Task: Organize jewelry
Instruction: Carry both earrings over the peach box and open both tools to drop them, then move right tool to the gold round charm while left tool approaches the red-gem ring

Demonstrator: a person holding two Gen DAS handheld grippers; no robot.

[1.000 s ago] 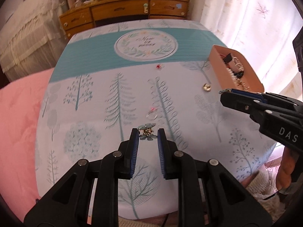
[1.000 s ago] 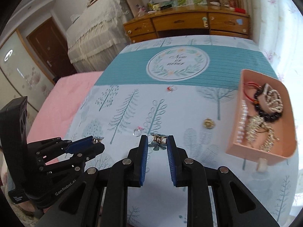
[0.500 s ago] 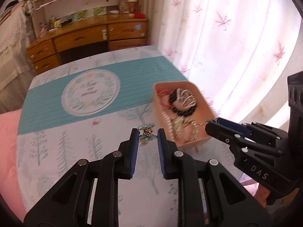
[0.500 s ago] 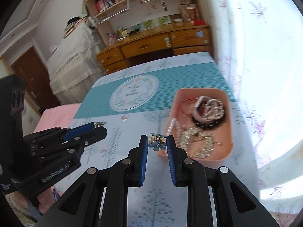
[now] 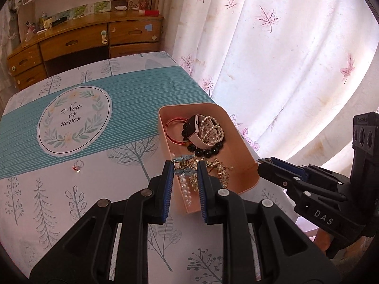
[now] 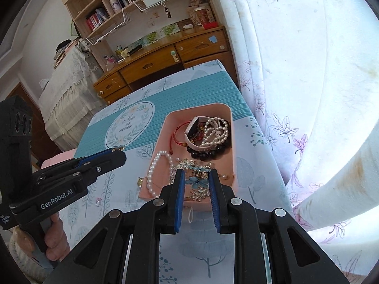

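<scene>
Now both hand-held grippers, left (image 5: 182,169) and right (image 6: 197,175), each clamping flower clip, moved over pink tray (image 5: 239,142)

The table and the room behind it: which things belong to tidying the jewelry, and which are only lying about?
For the job:
- pink tray with bracelets
- blue clip in the left gripper
- flower clip in the right gripper
- ring on the tablecloth

Just there:
- dresser
- curtain
- bookshelf
</scene>
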